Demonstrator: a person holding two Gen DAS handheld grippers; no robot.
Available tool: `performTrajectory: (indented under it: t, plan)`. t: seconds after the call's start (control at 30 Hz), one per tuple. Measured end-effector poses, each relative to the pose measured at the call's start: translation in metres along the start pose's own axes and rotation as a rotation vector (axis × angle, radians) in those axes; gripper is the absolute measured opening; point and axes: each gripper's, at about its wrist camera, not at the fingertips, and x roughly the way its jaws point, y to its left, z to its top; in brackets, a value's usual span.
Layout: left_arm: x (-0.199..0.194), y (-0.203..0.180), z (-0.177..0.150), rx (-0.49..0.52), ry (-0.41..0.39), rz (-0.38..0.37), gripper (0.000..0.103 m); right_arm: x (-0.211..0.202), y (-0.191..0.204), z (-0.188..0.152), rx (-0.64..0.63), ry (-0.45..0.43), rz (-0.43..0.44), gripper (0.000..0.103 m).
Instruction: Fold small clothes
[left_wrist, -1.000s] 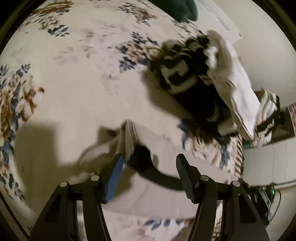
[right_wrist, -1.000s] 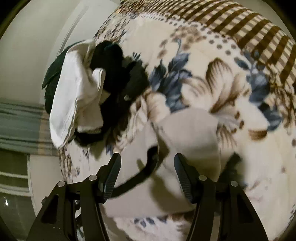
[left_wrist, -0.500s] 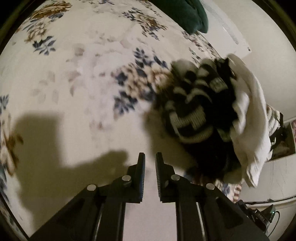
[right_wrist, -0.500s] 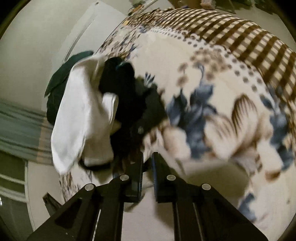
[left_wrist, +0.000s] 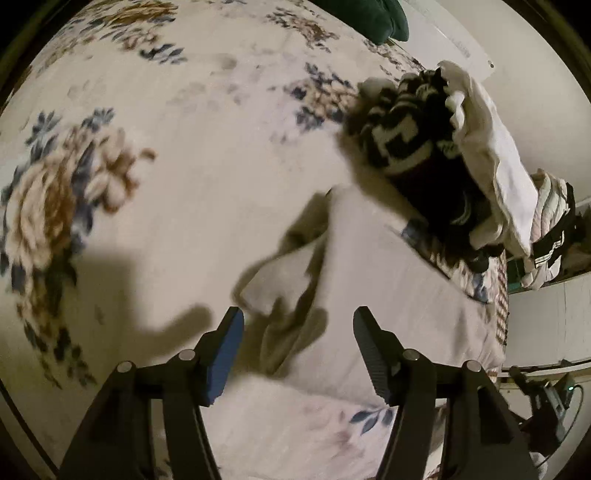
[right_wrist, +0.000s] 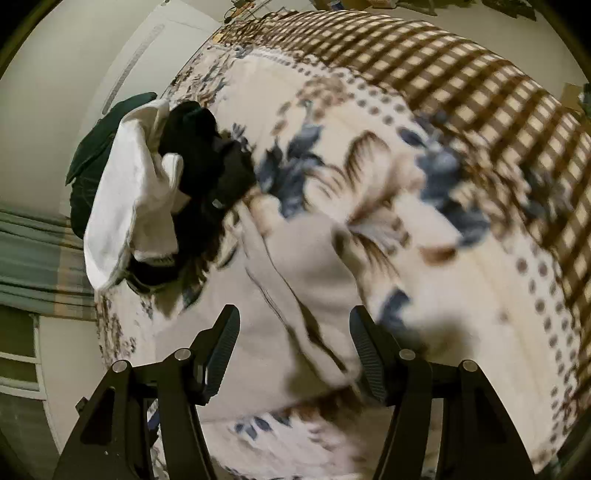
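I see a bed under a floral blanket (left_wrist: 155, 206), which turns to a brown check at the far right edge in the right view. On it, far from my tools, sits a heap of clothes (left_wrist: 417, 147): black-and-white striped pieces under a white cloth (left_wrist: 495, 162), with a dark green garment (right_wrist: 92, 162) beyond. Nearer lies the pale garment (left_wrist: 388, 280) I am working on, partly folded, one flap lying off to its left, just ahead of both tools. My left tool (left_wrist: 298, 350) stands wide above its near edge, the jaws having just opened, nothing pinched between them. My right tool (right_wrist: 294, 349) is likewise wide after opening, the garment's fold below the gap but not gripped.
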Motion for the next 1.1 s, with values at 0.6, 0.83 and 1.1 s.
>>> performTrajectory:
  t: [0.6,0.83,1.1]
  plan:
    - [0.025,-0.027,0.009,0.130,0.022,0.048,0.059,0.036,0.016,0.001,-0.185,0.008,-0.199,0.003]
    - [0.014,-0.031,0.020,0.165,-0.026,0.052,0.059,0.028,0.037,0.008,-0.305,0.035,-0.220,0.063]
    - [0.053,-0.031,0.036,0.149,0.071,0.036,0.059,0.079,0.055,0.017,-0.504,0.113,-0.322,0.067]
